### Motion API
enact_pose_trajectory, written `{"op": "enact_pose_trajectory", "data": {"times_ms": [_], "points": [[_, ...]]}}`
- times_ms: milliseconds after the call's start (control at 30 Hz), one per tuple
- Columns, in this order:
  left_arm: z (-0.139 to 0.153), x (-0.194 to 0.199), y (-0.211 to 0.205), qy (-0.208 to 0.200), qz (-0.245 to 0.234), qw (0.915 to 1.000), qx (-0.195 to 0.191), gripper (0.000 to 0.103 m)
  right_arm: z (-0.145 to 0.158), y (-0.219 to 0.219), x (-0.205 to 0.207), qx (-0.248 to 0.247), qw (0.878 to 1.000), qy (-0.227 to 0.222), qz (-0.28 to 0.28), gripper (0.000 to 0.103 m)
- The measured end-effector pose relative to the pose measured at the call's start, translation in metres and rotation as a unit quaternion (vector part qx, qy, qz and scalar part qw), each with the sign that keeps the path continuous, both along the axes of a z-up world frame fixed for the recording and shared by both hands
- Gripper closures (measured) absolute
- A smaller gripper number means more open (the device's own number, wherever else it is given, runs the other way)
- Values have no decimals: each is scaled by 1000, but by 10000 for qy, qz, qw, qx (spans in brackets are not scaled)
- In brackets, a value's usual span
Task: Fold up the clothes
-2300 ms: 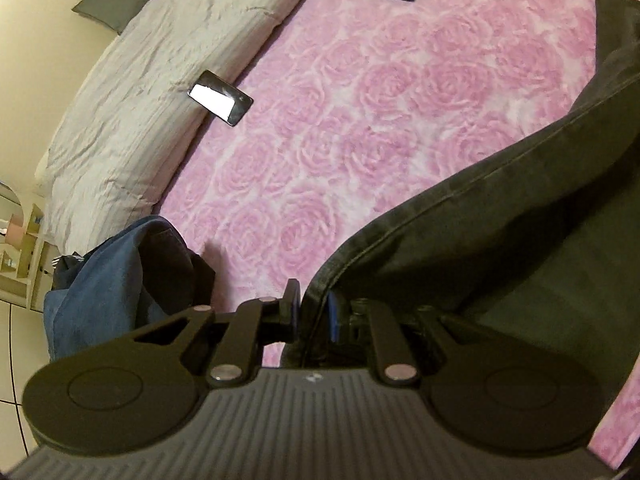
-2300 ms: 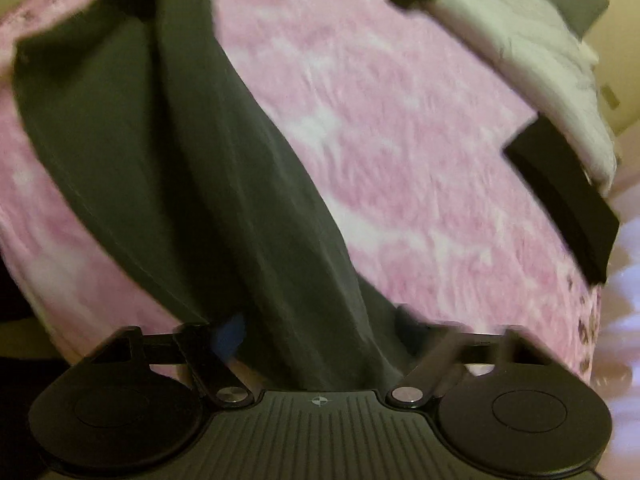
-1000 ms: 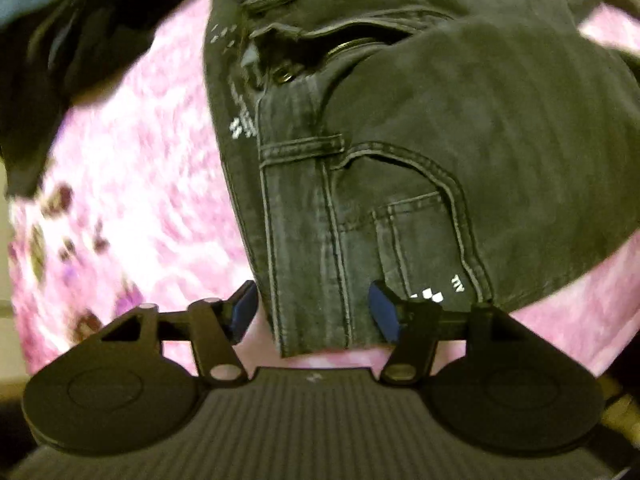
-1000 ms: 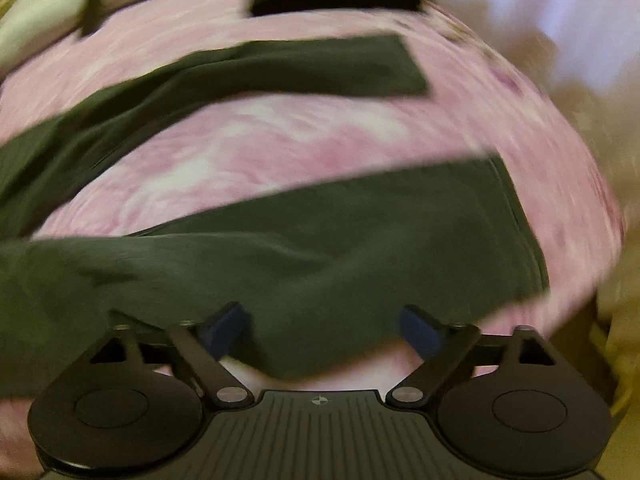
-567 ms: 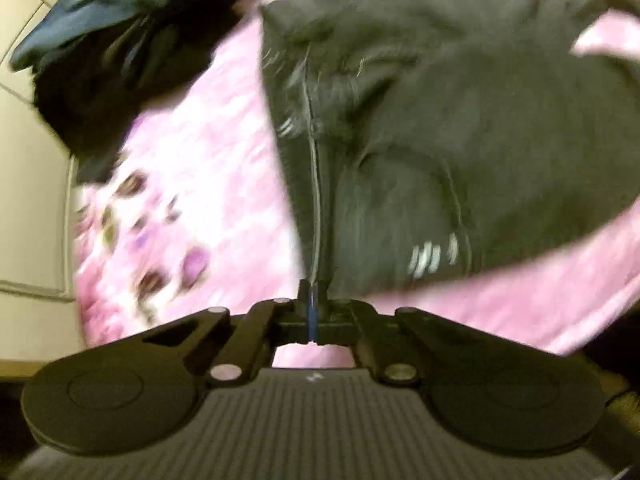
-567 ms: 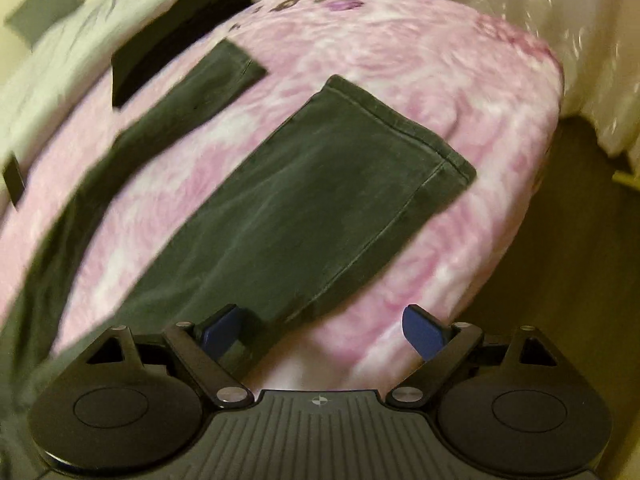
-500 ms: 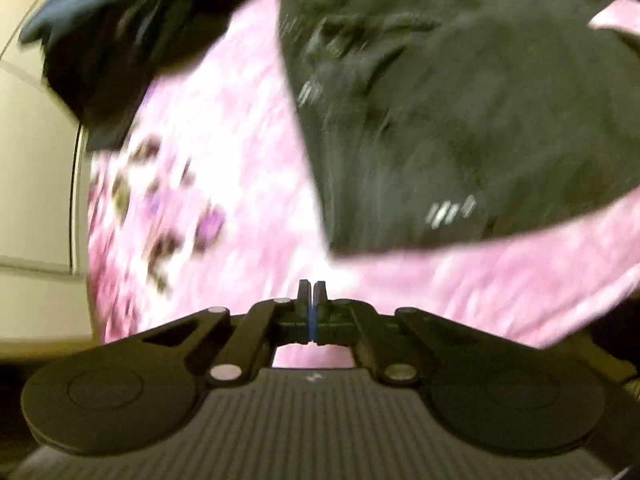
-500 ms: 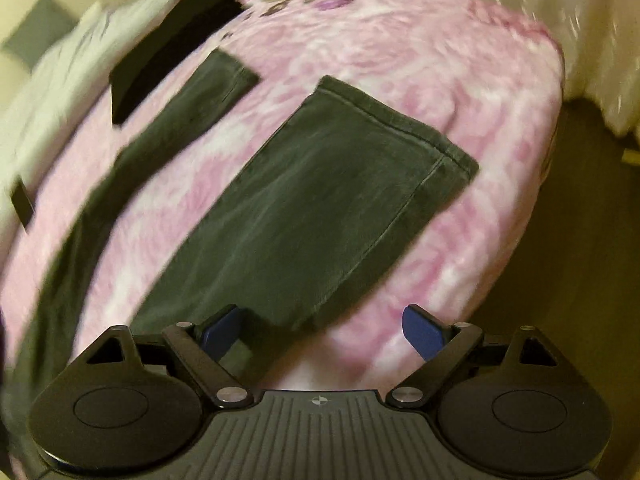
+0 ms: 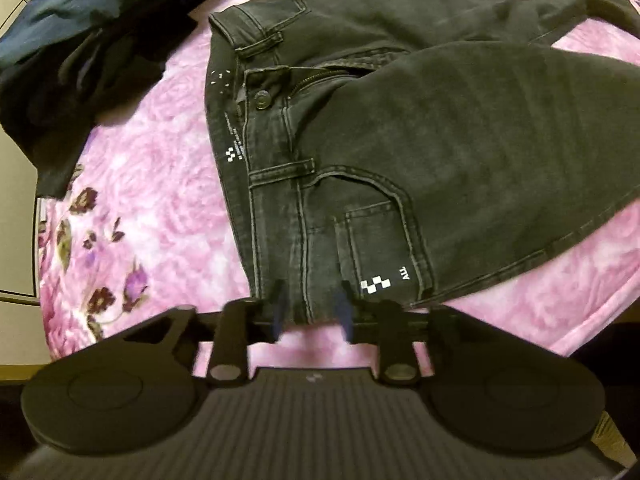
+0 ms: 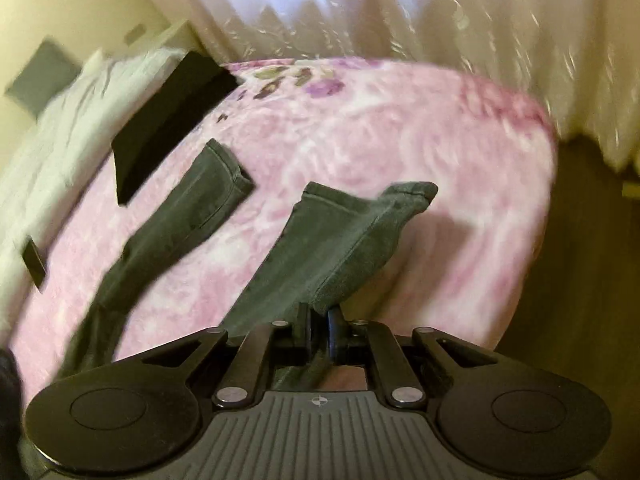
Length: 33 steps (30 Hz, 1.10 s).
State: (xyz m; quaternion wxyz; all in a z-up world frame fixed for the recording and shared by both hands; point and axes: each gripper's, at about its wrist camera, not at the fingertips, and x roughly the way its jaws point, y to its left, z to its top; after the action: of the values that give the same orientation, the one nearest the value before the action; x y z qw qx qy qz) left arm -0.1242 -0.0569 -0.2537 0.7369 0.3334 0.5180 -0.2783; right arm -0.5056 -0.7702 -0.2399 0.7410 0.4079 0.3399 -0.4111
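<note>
While black jeans lay on pink bed, right hand-held gripper stayed clamped on raised leg hem; left hand-held gripper jaws opening astride waistband corner, pads not pressing.

- Left gripper: pointing steeply down, fingers part-spread and opening; waistband edge of the jeans sits between the tips, pads not pressing it.
- Right gripper: angled down, fingers pinched together on the jeans' leg, cloth lifted ahead of tips.
</note>
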Motion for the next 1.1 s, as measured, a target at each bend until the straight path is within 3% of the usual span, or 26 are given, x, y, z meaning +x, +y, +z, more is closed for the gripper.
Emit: {"op": "enact_pose_trajectory", "data": {"times_ms": [67, 133, 167, 200, 433, 533, 567, 667, 733, 833, 933, 1033, 1100], "points": [[-5, 2, 3, 28, 57, 10000, -13, 59, -12, -1, 4, 102, 9994, 318, -34, 94], [-10, 7, 10, 78, 166, 9998, -16, 53, -20, 7, 8, 26, 9976, 676, -142, 63], [-12, 10, 15, 115, 229, 9997, -32, 49, -20, 15, 11, -146, 9961, 854, -154, 31], [-14, 14, 20, 157, 295, 9994, -54, 48, -17, 25, 14, -350, 9948, 952, -120, 22], [-32, 42, 52, 770, 1007, 9892, -736, 43, -2, 96, 45, -643, 9900, 1010, 742, 20], [-41, 55, 59, 1136, 1295, 9784, -1143, 46, 1, 141, 81, -913, 9783, 1101, 1497, 20], [-42, 56, 61, 1175, 1311, 9771, -1192, 52, 2, 157, 93, -1012, 9725, 1133, 1766, 20], [-43, 58, 64, 1215, 1257, 9760, -1298, 73, 6, 214, 134, -1341, 9434, 1045, 2846, 20], [-37, 55, 68, 1206, 1232, 9750, -1402, 78, 5, 254, 163, -1352, 9161, 813, 3686, 20], [-17, 36, 77, 1013, 1281, 9752, -1492, 79, -3, 307, 205, -1245, 8658, 500, 4820, 20], [-2, 14, 90, 959, 1418, 9735, -1515, 79, -9, 347, 232, -1127, 8221, 297, 5573, 20], [-14, 9, 103, 1067, 1564, 9717, -1412, 79, -17, 372, 245, -928, 7951, 233, 5989, 20], [-25, 16, 103, 1209, 1600, 9699, -1380, 78, -24, 379, 252, -778, 7837, 299, 6156, 20]]}}
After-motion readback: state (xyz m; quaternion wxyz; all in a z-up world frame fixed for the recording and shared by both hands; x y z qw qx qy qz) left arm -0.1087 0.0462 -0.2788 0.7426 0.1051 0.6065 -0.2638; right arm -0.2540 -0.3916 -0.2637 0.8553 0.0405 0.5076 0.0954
